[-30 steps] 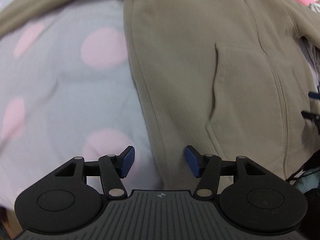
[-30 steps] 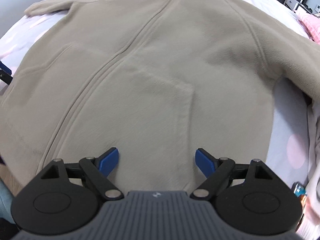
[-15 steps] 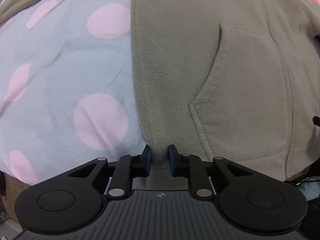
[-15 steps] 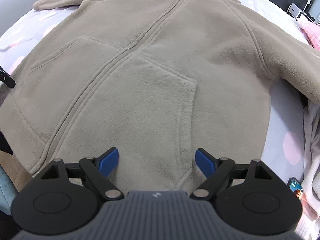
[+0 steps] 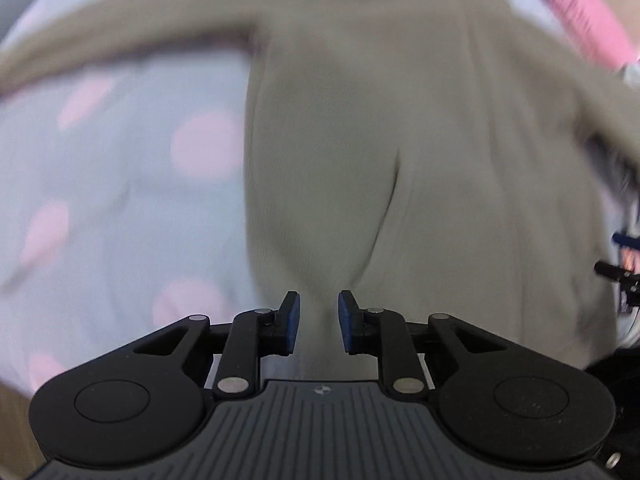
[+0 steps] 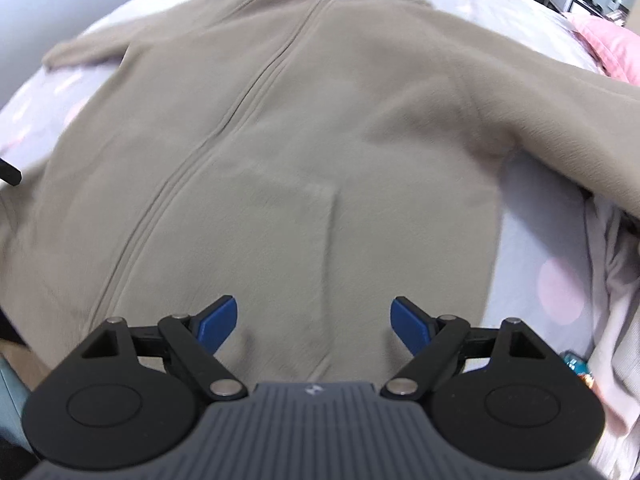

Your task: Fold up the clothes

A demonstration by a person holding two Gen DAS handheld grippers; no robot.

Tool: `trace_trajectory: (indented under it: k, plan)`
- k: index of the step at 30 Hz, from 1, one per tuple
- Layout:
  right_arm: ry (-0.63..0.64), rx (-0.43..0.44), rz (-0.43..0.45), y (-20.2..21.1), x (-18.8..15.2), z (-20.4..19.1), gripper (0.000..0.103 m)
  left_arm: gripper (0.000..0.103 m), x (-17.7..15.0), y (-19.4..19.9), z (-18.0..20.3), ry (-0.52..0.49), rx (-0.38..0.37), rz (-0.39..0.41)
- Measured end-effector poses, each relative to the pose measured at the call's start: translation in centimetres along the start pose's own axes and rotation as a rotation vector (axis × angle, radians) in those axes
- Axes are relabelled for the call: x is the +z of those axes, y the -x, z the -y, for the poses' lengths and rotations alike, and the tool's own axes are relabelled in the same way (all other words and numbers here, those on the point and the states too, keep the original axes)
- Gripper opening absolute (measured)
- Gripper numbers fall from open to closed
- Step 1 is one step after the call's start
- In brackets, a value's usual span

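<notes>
On a dotted sheet [image 5: 120, 200], the jacket [image 6: 320, 140] filled mid-frame. The left gripper [image 5: 319, 322] pinched its hem, jaws easing apart; the right gripper [image 6: 314, 322] gaped empty. That loosening pinch risked dropping the hem.

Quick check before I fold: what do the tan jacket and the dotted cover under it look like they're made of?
Tan jacket: looks like fleece, matte and fuzzy, with a soft nap and raised seams down the front. Dotted cover: a smooth pale fabric with pink dots and shallow wrinkles, probably woven cotton or a blend; blur leaves the weave unclear.
</notes>
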State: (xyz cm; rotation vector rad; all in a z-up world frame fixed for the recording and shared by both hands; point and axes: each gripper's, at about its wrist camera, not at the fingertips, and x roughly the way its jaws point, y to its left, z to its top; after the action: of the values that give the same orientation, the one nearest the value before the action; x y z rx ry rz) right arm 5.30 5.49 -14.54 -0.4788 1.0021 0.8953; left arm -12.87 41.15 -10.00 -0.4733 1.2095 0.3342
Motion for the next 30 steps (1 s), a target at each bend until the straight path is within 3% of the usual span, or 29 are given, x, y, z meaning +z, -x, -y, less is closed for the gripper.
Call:
trace_trajectory:
  k: [5,8,10,12,14,18,25,30]
  plan:
    - [-0.082,0.001,0.054,2.2,4.3,5.1,0.086,0.024,6.4,2.2,0.8,-0.043,-0.015,0.148]
    - [-0.061,-0.032,0.077,4.0,7.6,8.1,0.086,0.026,10.7,3.1,1.8,-0.089,0.006,0.21]
    - [-0.044,-0.05,0.089,5.1,9.9,9.9,0.086,0.031,13.6,3.2,2.5,-0.115,0.012,0.25]
    - [-0.033,-0.062,0.095,5.7,12.1,11.4,0.086,0.047,15.8,3.0,3.0,-0.129,0.02,0.291]
    - [-0.034,-0.074,0.091,5.5,14.3,12.8,0.086,0.05,17.1,2.5,3.5,-0.127,0.025,0.315]
    - [-0.075,-0.099,0.085,3.7,18.7,15.0,0.086,0.056,21.9,0.3,4.6,-0.091,0.017,0.325]
    - [-0.142,-0.074,0.097,-2.4,25.0,17.7,0.086,0.062,29.7,-3.1,6.0,-0.059,0.04,0.419]
    - [-0.159,-0.027,0.111,-7.2,29.3,18.0,0.086,0.063,33.6,-6.7,6.8,-0.072,0.033,0.387]
